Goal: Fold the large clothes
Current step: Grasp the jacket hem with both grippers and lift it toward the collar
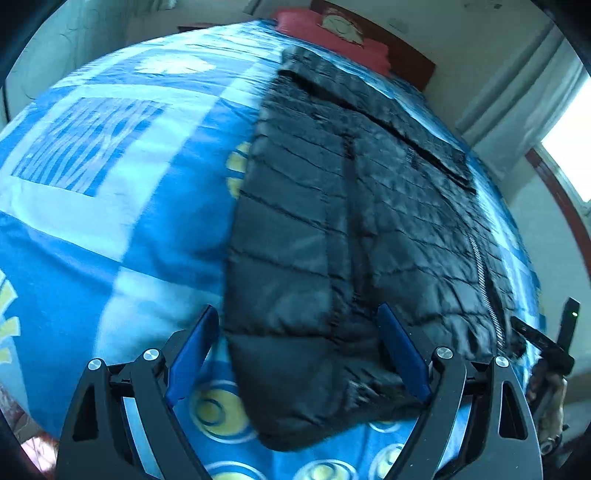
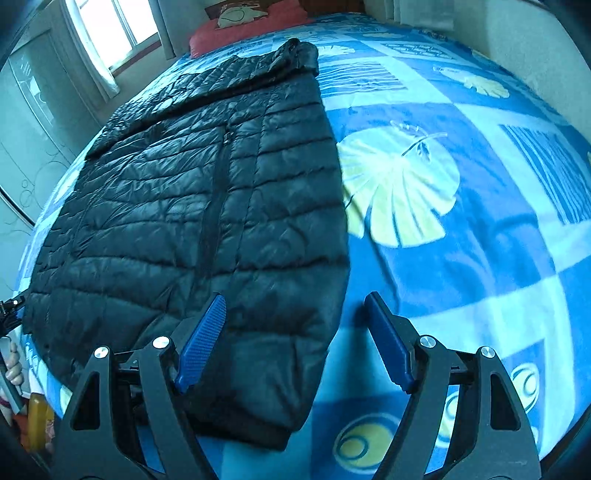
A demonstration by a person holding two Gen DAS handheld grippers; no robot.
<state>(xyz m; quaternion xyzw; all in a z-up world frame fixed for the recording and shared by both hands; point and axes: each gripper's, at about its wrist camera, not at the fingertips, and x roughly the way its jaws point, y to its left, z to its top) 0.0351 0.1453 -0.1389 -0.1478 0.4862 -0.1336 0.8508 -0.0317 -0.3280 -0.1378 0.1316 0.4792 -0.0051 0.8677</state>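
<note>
Black quilted puffer jacket (image 1: 354, 229) lies flat on the bed, on a blue patterned bedspread (image 1: 110, 192), hem toward both claws, collar at the far end near a red pillow (image 1: 332, 40). One side looks folded in over the body, so a long straight edge runs away from the claws.

Left gripper (image 1: 299, 354): jaws wide apart, nothing clamped. Blue pads (image 1: 402, 354) straddle the jacket's near hem corner; the fabric sits between and ahead of the fingers. Cannot tell whether the pads touch the fabric. Zipper line (image 1: 487, 280) runs off to the right of this claw. Other gripper body pokes in at the far right edge.

Right gripper (image 2: 295, 343): jaws also wide apart, holding nothing. Left pad (image 2: 203, 343) is over the jacket's near corner, right pad over bare bedspread; the jacket's straight folded edge runs forward between the two fingers. Jacket (image 2: 207, 206) spreads ahead and to the left of this claw; a leaf print (image 2: 399, 188) on the bedspread sits ahead and to the right. Window (image 2: 114, 26) at upper left, beyond the bed.

Both views motion-blurred.
</note>
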